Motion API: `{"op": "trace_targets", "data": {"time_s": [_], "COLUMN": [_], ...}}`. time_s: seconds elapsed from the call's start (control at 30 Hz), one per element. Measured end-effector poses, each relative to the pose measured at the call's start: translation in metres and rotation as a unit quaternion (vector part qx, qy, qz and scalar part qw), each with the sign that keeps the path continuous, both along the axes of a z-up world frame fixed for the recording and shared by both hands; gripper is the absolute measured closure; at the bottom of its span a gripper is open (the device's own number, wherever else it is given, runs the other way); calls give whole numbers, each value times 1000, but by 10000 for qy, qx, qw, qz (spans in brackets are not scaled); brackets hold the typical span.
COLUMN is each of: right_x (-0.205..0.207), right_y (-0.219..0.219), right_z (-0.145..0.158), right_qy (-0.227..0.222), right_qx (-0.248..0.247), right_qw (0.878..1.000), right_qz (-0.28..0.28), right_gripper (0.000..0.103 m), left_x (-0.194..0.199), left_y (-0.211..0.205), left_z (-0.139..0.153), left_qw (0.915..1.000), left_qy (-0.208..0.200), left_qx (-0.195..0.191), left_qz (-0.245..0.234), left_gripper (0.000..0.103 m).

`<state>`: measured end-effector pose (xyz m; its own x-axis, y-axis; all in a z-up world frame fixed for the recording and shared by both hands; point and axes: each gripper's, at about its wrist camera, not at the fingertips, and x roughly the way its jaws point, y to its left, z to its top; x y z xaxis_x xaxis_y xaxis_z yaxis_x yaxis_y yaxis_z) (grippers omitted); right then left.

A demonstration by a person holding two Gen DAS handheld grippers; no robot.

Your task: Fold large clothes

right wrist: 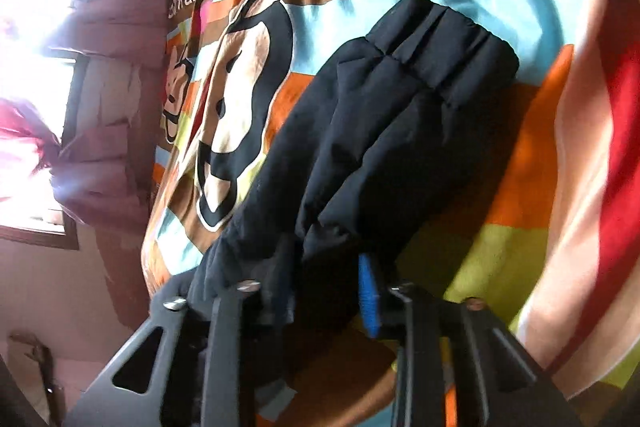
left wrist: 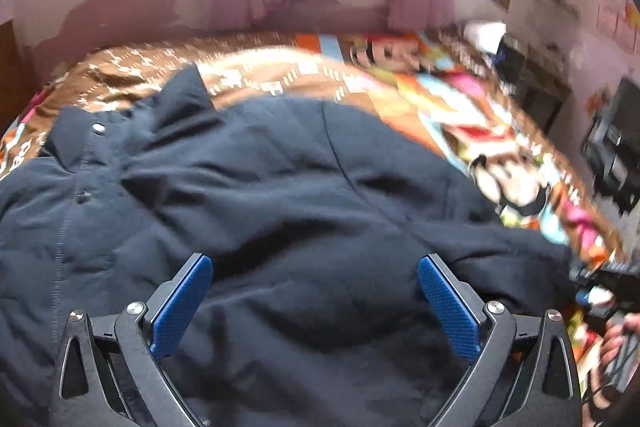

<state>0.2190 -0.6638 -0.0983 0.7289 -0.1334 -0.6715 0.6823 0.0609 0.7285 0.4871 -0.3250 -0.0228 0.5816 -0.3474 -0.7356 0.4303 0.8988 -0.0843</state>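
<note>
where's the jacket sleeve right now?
In the right wrist view the dark sleeve lies stretched over the colourful cartoon bedspread, cuff at the far end, its near end pinched in the right gripper.

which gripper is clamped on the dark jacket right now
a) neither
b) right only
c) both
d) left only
b: the right gripper pinches the jacket sleeve between its blue pads, while the left gripper stands wide open above the jacket body.

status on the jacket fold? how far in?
Early. Done: the dark jacket is laid out on the patterned bedspread, no fold visible. In hand: the right gripper is shut on the sleeve; the left gripper is open over the body. Left: every fold.
</note>
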Motion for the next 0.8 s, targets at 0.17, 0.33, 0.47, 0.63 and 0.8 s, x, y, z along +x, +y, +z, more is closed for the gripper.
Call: {"op": "trace_targets", "data": {"time_s": [0.17,0.33,0.47,0.63,0.8], "right_x": [19,47,70,119,161], "right_y": [5,23,74,165,291], "right_z": [55,152,238,314,327], "right_qy": [222,309,177,-224,-476], "right_qx": [-1135,-2621,-4044,-5226,-6022], "right_qw": [9927,9619,9069,8271,7250], "right_qz": [349,712,1167,2056,3310], "right_gripper": [96,97,97,97,97], "left_x": [12,8,3,-8,-25], "left_y": [-6,18,67,145,236], "left_z": [-24,-16,9,45,71], "left_qw": [9983,9964,9944,9928,9914], "left_qy": [572,802,840,722,566], "left_qx": [106,-241,-643,-840,-900], "left_qz": [-104,-114,71,455,767], "left_gripper": [0,0,0,0,0]}}
